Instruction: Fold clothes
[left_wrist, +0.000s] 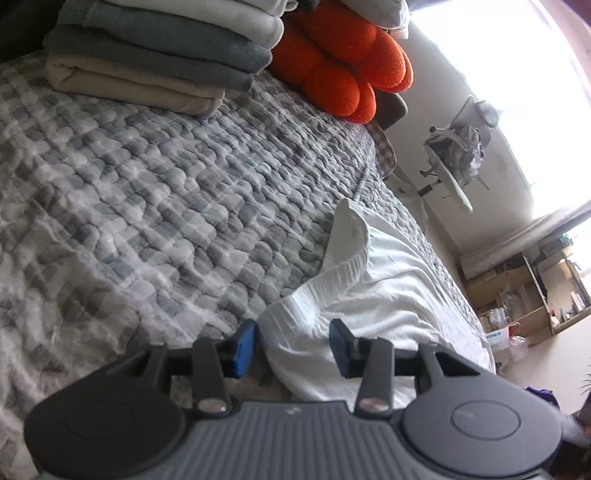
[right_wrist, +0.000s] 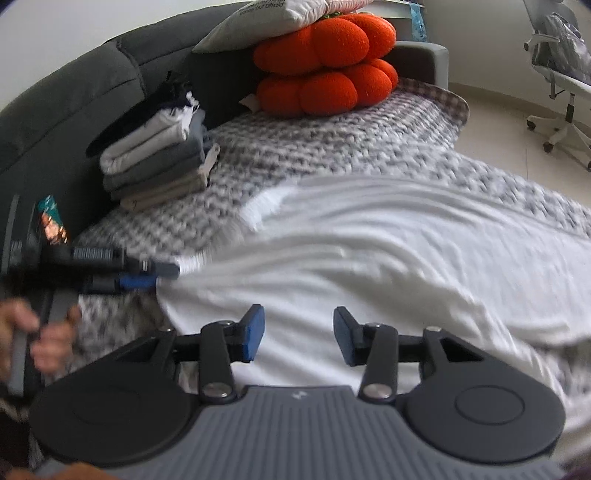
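Note:
A white garment (right_wrist: 388, 258) lies spread on the grey checked quilt (right_wrist: 332, 147); in the left wrist view it shows as a rumpled white heap with a ribbed hem (left_wrist: 362, 288). My left gripper (left_wrist: 291, 345) is open, its blue pads either side of the ribbed edge, low over the quilt (left_wrist: 147, 184). It also shows in the right wrist view (right_wrist: 162, 275) at the garment's left edge. My right gripper (right_wrist: 299, 338) is open and empty just above the near part of the garment.
A stack of folded clothes (right_wrist: 155, 162) sits at the bed's far left (left_wrist: 159, 55). Orange pumpkin cushions (right_wrist: 325, 70) (left_wrist: 347, 62) sit at the head under a grey pillow (right_wrist: 266, 18). A white office chair (right_wrist: 561, 81) stands on the floor. Shelves (left_wrist: 535, 295) line the wall.

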